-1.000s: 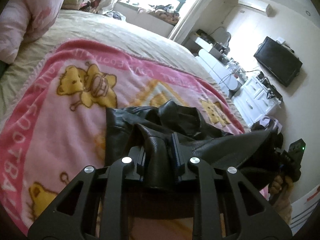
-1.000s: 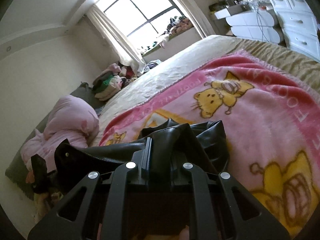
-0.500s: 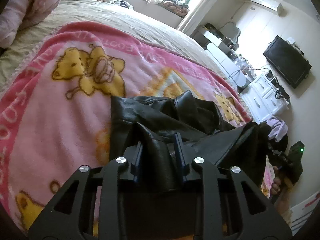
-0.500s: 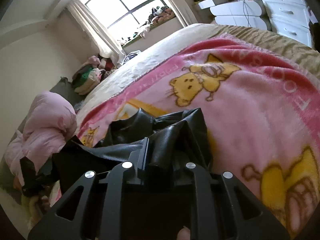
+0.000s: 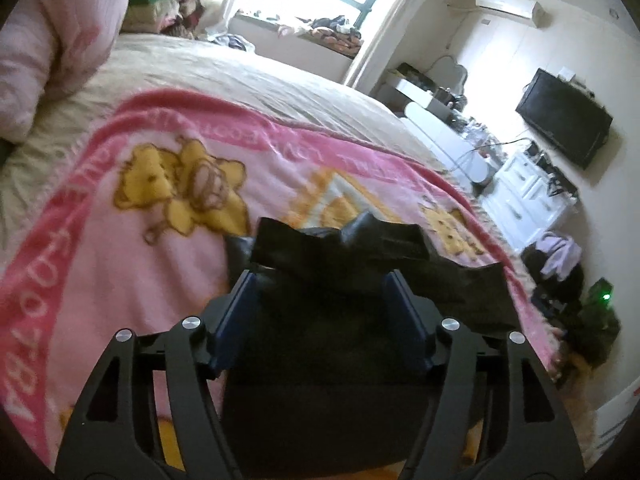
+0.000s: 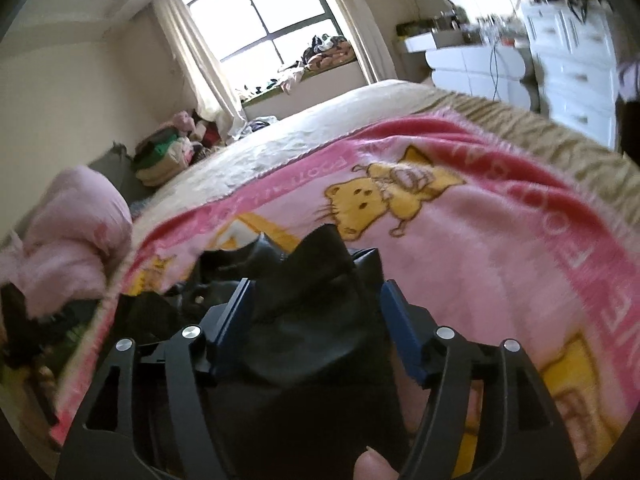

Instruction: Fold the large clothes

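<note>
Between the spread fingers of the left gripper [image 5: 320, 292] sits a bunched fold of the black leather garment [image 5: 340, 248]. The blue-lined pads [image 5: 236, 312] stand wide apart on either side of the cloth and do not pinch it. The leather fills the gap and rises above the fingertips in a crumpled ridge, then trails off to the right toward the edge of the bed.

In the right wrist view the right gripper [image 6: 316, 300] is likewise parted, its blue pads [image 6: 396, 320] clear of the leather on the right side, with the black leather garment [image 6: 316, 280] heaped between them and peaking just beyond the tips. A fingertip of the person's hand [image 6: 370, 466] shows at the bottom edge.

The garment lies on a pink blanket [image 5: 100, 240] printed with yellow bears and pale lettering along its darker pink border. The blanket covers the near part of a bed with a beige bedspread [image 5: 240, 80]. A pink pillow or quilt [image 5: 52, 40] is piled at the far left corner of the bed.

Beyond the bed a window [image 6: 264, 24] with a cluttered sill lets in bright light. White drawers [image 6: 572, 60] stand along the wall, a dark television [image 5: 564, 116] hangs above them, and an air conditioner [image 5: 508, 4] is mounted near the ceiling.
</note>
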